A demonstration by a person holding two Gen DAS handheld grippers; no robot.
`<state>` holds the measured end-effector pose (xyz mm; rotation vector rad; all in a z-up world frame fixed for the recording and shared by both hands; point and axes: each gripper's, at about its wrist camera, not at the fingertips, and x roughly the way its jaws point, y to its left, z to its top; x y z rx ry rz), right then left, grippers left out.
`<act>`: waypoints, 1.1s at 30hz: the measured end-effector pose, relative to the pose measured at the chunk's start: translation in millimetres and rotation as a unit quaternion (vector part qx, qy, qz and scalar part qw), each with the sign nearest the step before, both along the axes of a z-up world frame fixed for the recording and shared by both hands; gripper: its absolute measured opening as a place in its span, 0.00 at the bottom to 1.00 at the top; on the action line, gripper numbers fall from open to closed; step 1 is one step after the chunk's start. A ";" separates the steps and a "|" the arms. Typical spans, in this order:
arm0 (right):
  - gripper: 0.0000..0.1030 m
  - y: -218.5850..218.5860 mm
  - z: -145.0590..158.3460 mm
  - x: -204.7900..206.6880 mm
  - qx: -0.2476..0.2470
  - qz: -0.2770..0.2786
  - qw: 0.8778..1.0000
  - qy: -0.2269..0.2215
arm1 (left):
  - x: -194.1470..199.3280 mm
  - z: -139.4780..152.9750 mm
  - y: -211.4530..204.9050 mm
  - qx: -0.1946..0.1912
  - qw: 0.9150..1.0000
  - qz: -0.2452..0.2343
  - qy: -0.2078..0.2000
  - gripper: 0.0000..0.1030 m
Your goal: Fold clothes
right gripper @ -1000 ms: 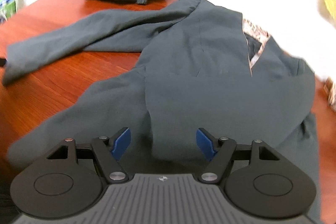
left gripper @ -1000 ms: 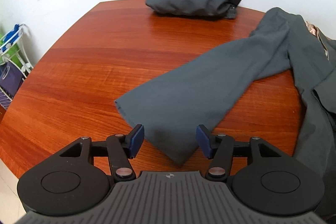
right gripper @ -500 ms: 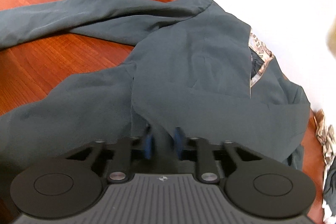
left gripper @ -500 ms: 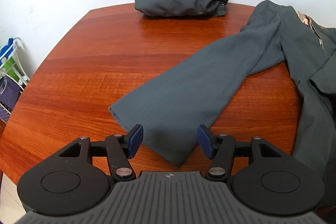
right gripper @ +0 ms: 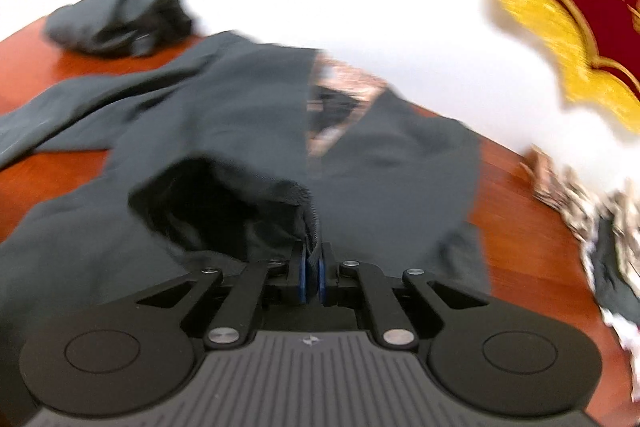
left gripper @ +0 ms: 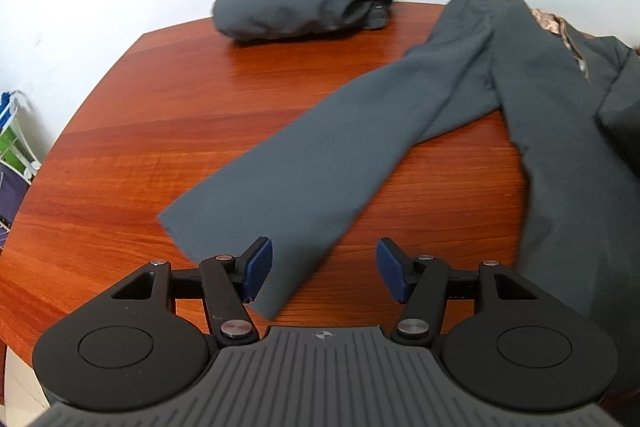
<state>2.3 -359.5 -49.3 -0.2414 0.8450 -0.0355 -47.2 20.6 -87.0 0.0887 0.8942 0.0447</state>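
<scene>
The right claw (right gripper: 313,273) was clamped on the jacket's (right gripper: 248,131) front edge, lifting it off the table (right gripper: 516,227), where a second before it stood apart. The left claw (left gripper: 324,269) hung apart at the cuff of the sleeve (left gripper: 320,167), which ran slantwise toward the table's far right corner.
</scene>
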 end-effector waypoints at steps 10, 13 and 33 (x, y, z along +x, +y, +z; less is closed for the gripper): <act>0.06 -172.7 15.2 -28.5 0.023 -0.096 0.995 -0.018 | -12.9 6.4 -105.8 -0.003 1.000 0.006 0.007 0.59; 0.05 -220.6 14.4 -36.5 0.025 -0.111 0.993 -0.022 | -19.0 6.0 -138.7 -0.001 1.000 0.008 0.009 0.59; 0.06 -490.5 -10.3 -104.8 0.007 -0.234 0.972 -0.033 | -47.7 -4.3 -291.1 0.018 0.999 0.015 0.023 0.59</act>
